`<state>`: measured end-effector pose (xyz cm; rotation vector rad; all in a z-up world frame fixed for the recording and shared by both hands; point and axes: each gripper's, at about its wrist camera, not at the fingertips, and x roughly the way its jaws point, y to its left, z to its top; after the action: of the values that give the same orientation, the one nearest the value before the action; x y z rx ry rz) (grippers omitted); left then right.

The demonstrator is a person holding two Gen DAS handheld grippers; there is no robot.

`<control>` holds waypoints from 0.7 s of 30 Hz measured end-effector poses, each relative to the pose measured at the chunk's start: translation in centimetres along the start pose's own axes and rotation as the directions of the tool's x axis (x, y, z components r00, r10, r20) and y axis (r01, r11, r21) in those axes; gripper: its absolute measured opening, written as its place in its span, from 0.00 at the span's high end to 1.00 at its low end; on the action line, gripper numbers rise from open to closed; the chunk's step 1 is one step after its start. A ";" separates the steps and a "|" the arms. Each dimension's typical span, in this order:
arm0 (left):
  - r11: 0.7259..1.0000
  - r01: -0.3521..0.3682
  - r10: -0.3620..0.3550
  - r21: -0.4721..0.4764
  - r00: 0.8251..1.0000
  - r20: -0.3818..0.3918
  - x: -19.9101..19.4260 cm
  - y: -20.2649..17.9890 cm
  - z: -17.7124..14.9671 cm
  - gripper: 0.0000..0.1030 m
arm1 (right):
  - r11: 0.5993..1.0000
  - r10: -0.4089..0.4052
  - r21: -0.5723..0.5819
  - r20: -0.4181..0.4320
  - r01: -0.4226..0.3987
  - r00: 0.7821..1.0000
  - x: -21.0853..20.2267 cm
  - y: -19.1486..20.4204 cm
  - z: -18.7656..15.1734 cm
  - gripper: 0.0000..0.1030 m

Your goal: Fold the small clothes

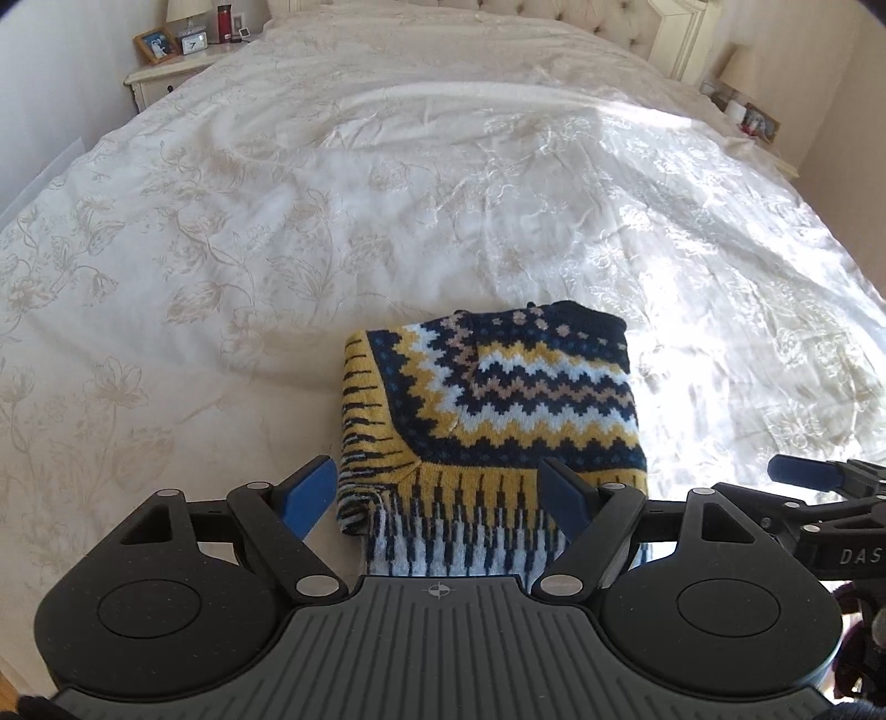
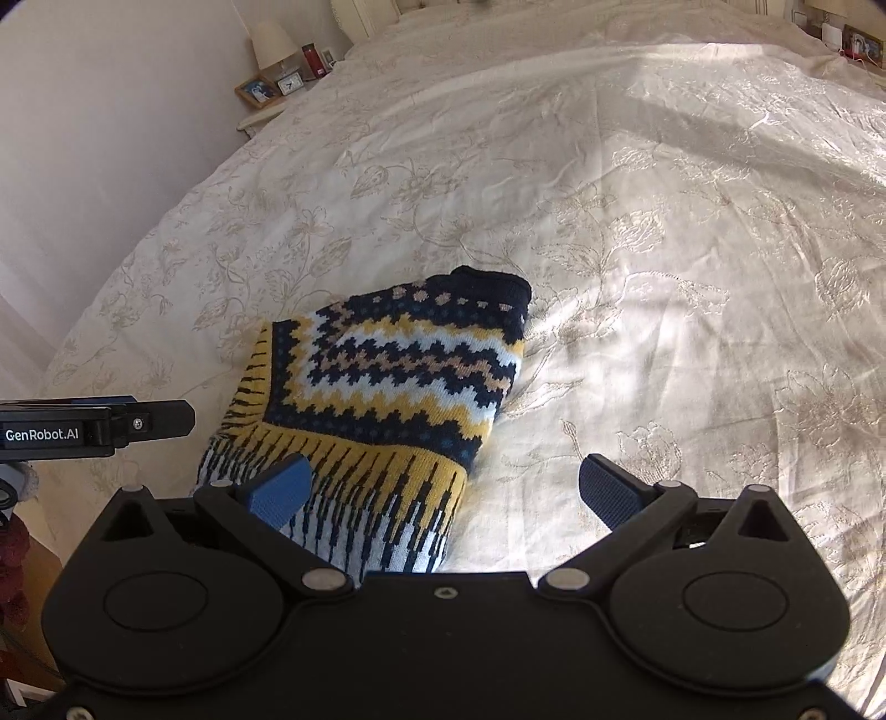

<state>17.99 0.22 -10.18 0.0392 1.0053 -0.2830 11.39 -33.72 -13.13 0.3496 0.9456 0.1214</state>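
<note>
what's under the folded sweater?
The floral bedspread shows all around the folded sweater, which lies directly on it. Anything between its layers or beneath it is covered. Both grippers, left and right, are open and holding nothing.

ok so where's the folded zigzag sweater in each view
Left wrist view: the folded navy, yellow and white zigzag knit sweater lies low and just right of centre, between the open jaws of the left gripper.
Right wrist view: it lies low and left of centre, its hem behind the left finger of the open right gripper.
Shared landmark: the wooden picture frame on the nightstand, upper left in both.
</note>
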 end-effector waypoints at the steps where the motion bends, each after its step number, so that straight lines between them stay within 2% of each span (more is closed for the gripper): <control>1: 1.000 0.003 -0.003 -0.005 1.000 0.007 -0.3 -0.2 0.1 0.24 | 1.000 0.001 -0.002 0.011 -0.001 1.000 -0.3 0.1 0.1 0.01; 4: 1.000 -0.017 0.018 -0.010 1.000 0.023 -0.9 -0.7 0.4 0.24 | 1.000 0.015 -0.007 0.047 -0.014 0.999 -1.4 0.4 0.5 0.01; 9: 0.995 -0.101 0.100 0.007 0.995 0.024 -1.5 -1.4 0.7 0.24 | 0.999 0.049 0.014 0.115 -0.051 0.992 -2.9 0.5 0.8 0.01; 12: 0.991 -0.131 0.130 0.020 0.991 0.020 -1.9 -1.6 0.6 0.24 | 0.999 0.042 0.004 0.122 -0.043 0.992 -3.3 0.8 0.9 0.01; 18: 0.994 -0.105 0.104 0.028 0.994 0.024 -2.5 -1.6 0.1 0.24 | 0.999 0.052 -0.009 0.110 -0.052 0.993 -3.3 1.3 0.5 0.01; 21: 0.990 -0.136 0.134 0.048 0.990 0.034 -2.8 -2.0 -0.3 0.24 | 0.998 0.060 -0.008 0.128 -0.059 0.990 -3.7 1.5 0.3 0.01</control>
<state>15.86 -1.03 -7.76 0.1480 0.9600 -0.1843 9.57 -33.29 -9.61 0.3778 0.8085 0.1535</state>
